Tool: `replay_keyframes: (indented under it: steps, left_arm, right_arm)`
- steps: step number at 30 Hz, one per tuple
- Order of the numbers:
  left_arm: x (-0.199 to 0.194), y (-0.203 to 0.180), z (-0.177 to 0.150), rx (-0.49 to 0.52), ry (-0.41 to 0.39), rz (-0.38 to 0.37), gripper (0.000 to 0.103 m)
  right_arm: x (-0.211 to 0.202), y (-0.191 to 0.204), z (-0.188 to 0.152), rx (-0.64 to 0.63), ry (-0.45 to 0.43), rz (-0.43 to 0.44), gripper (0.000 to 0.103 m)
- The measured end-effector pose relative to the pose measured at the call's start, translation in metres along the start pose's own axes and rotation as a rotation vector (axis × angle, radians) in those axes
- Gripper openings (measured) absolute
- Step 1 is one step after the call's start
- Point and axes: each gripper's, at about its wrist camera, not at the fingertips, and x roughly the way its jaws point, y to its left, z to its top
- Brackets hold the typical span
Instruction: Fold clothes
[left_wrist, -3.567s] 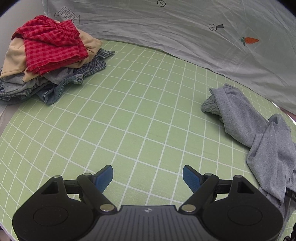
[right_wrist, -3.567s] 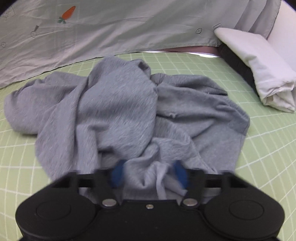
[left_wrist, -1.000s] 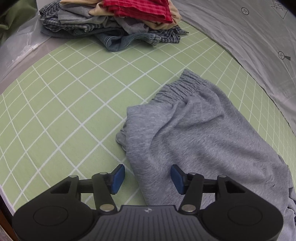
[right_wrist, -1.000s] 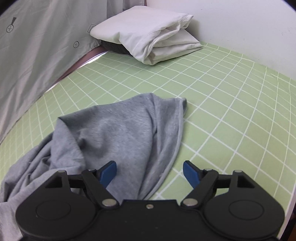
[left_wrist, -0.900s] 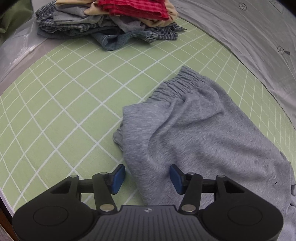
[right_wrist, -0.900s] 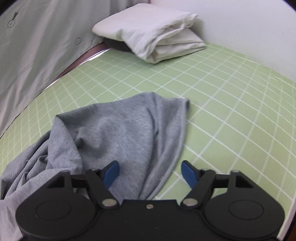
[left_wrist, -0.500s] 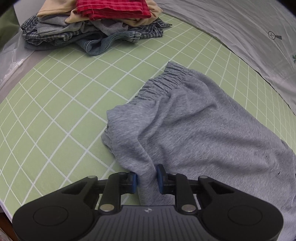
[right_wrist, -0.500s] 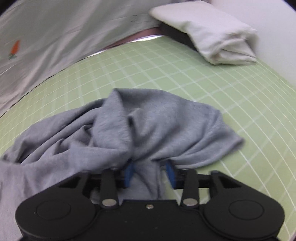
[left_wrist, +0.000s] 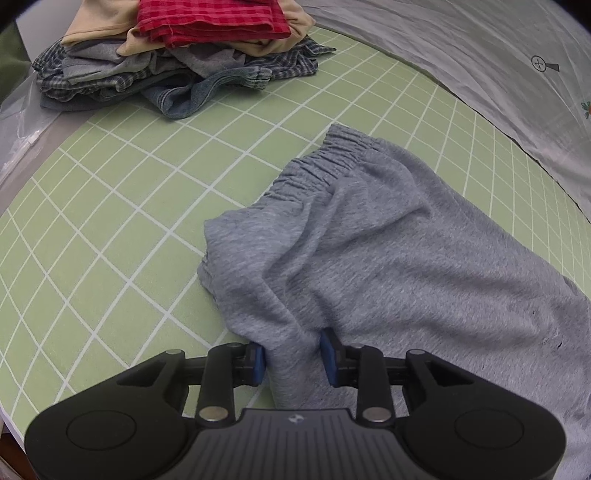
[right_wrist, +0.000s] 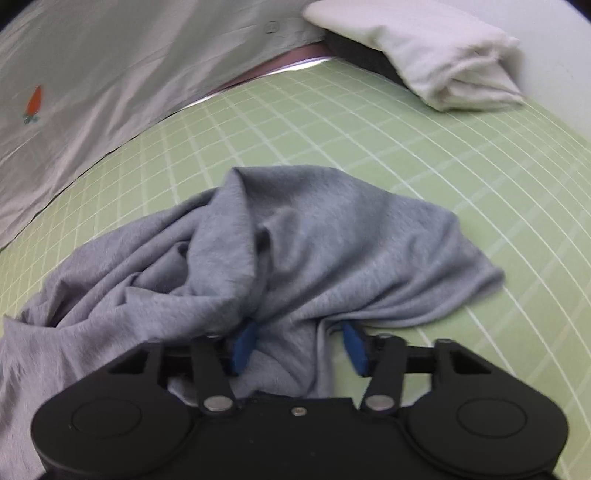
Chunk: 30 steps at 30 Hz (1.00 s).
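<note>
Grey sweat shorts (left_wrist: 388, 258) with an elastic waistband lie crumpled on the green grid mat (left_wrist: 110, 229). My left gripper (left_wrist: 295, 356) is shut on a pinched fold of the grey fabric near the waistband side. In the right wrist view the same grey shorts (right_wrist: 332, 258) are bunched up, and my right gripper (right_wrist: 297, 345) has its blue pads around a gathered fold near the leg end, closed in on it. The cloth between the grippers is wrinkled and slack.
A pile of folded clothes (left_wrist: 177, 55), red check on top, sits at the far left of the mat. A grey sheet with a carrot print (right_wrist: 92, 74) hangs behind. A folded white cloth (right_wrist: 424, 55) lies at the far right.
Both grippers closed on the grey shorts within the last second. Since half a second ago the right gripper has pulled its fold a little, and the view is blurred by motion.
</note>
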Motion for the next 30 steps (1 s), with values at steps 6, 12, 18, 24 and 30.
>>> replay_keyframes:
  steps: [6, 12, 18, 24, 30]
  left_arm:
    - [0.003, -0.006, 0.006, -0.004, -0.016, 0.029, 0.037]
    - [0.016, -0.023, 0.026, -0.002, -0.055, 0.085, 0.047]
    - [0.02, -0.022, 0.044, -0.062, -0.054, 0.036, 0.027]
    - [-0.003, -0.006, 0.043, -0.091, -0.114, -0.016, 0.004]
    - [-0.053, 0.032, 0.042, -0.107, -0.237, -0.016, 0.004]
  right_arm:
    - [0.04, 0.019, 0.048, -0.051, -0.028, 0.021, 0.019]
    - [0.108, 0.055, 0.133, -0.134, -0.096, -0.003, 0.018]
    - [0.09, 0.061, 0.174, -0.151, -0.222, 0.007, 0.012]
    - [-0.006, 0.001, 0.158, -0.039, -0.398, -0.05, 0.01]
    - [-0.105, -0.078, 0.104, 0.113, -0.486, -0.177, 0.01]
